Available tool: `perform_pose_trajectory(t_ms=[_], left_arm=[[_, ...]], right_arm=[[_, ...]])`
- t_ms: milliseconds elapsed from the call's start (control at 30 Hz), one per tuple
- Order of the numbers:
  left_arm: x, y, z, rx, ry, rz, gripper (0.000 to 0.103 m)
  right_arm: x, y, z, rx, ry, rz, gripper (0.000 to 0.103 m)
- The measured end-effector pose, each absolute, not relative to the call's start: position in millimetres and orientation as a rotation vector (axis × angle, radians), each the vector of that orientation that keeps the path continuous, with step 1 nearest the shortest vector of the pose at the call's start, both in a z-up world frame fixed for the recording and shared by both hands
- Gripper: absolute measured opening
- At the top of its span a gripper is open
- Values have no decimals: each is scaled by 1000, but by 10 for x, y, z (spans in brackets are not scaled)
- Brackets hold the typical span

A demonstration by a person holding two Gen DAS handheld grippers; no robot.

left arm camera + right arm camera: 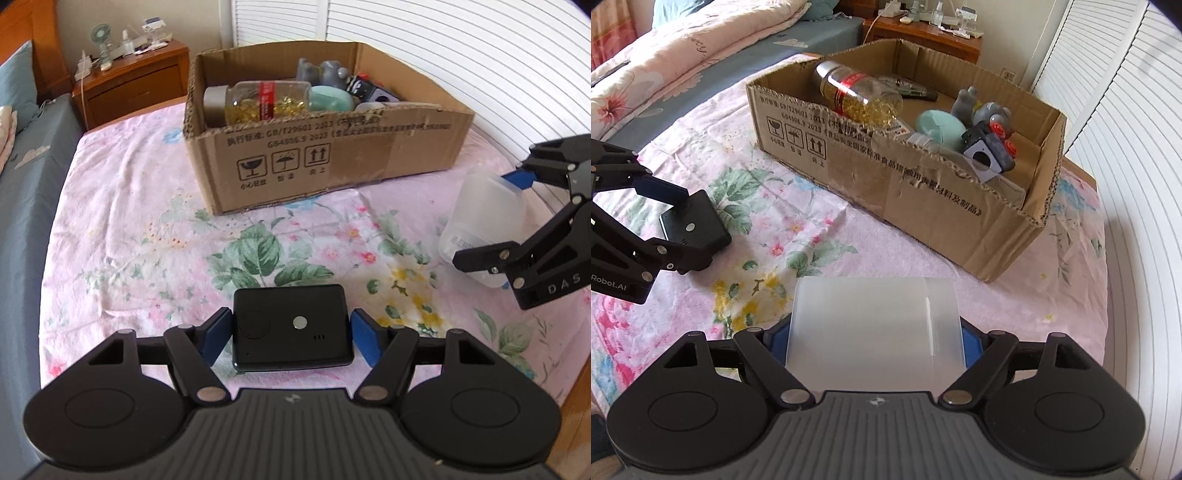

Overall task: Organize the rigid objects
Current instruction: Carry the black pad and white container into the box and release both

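Now both loads sit in front of the cardboard box (328,147): the left gripper (291,338) pinches a black device (291,328), the right gripper (873,343) pinches a frosted plastic container (875,325). Lift each above the box wall, then release over free floor.

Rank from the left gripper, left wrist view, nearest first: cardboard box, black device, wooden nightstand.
1. black device, between the left gripper pads, lying on the bedspread.
2. cardboard box, ahead at mid-bed.
3. wooden nightstand, far left, beyond the bed.
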State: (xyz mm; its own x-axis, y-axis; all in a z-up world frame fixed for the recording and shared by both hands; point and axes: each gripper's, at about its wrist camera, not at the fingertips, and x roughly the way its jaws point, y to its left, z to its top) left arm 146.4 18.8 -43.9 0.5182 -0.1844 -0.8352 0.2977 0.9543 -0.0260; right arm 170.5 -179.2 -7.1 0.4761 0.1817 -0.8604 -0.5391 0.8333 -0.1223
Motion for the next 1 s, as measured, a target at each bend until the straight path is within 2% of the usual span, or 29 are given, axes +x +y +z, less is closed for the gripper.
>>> perform_pose_trajectory(t_ms=[500, 767, 1000], left_arm=[[1706, 138, 322, 175, 849, -370, 69], [2398, -57, 648, 193, 760, -362, 69], [3190, -182, 481, 183, 825, -309, 69]], right_arm=[[1731, -1870, 480, -381, 861, 480, 86], [1970, -1934, 705, -337, 794, 451, 86], [2137, -2009, 790, -292, 777, 428, 86]])
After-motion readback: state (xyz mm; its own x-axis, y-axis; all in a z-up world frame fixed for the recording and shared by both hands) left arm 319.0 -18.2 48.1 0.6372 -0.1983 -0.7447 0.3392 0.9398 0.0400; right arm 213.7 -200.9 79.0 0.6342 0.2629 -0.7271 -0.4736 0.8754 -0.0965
